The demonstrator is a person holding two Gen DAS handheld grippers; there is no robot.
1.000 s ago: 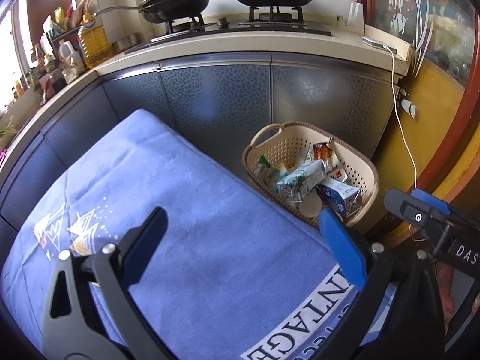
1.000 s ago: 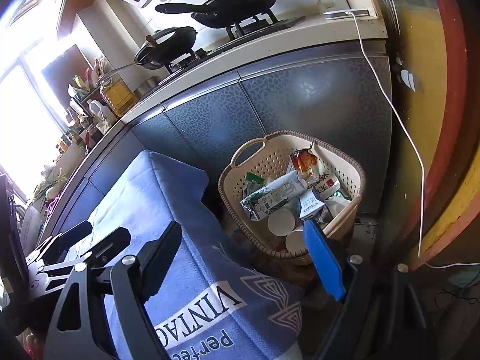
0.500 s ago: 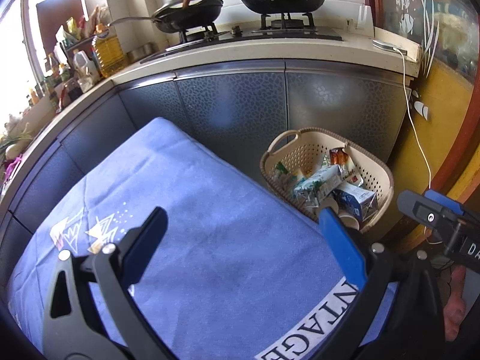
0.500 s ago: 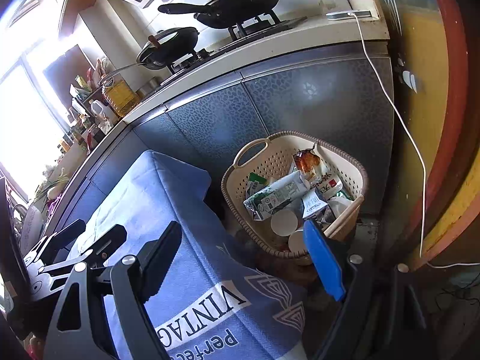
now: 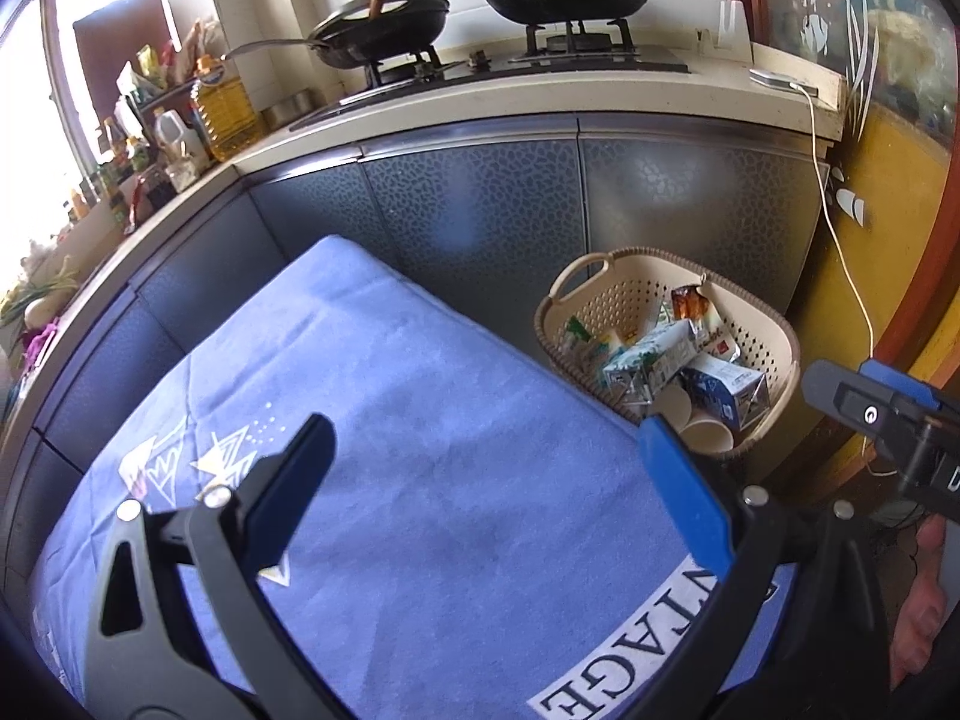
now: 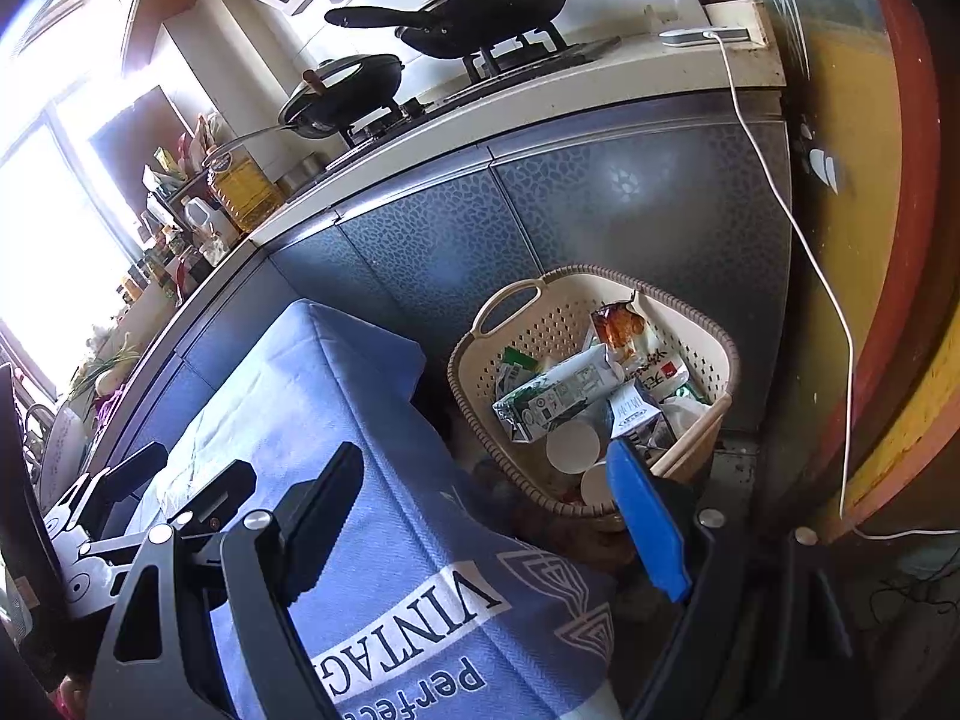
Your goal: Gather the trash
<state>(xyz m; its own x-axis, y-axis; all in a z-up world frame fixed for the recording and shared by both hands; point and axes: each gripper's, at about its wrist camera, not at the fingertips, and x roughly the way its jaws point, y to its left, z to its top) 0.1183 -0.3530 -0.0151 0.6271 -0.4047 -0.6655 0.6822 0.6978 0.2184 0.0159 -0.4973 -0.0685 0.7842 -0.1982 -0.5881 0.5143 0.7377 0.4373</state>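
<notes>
A: Nearest us, both tongs gape wide, nothing held: left tongs [image 5: 486, 480] over the blue cloth [image 5: 420, 480] on the surface, right tongs [image 6: 486, 516] at its edge.

B: And the trash?

A: Ahead and to the right, down in the beige basket [image 6: 714, 348]. The green carton [image 6: 558, 396] lies crosswise. Right tongs look nearer.

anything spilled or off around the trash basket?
Nothing spilled. The trash sits inside the basket: a milk carton lying on its side, paper cups tipped over. Both tongs are open and empty above the blue cloth.
</notes>
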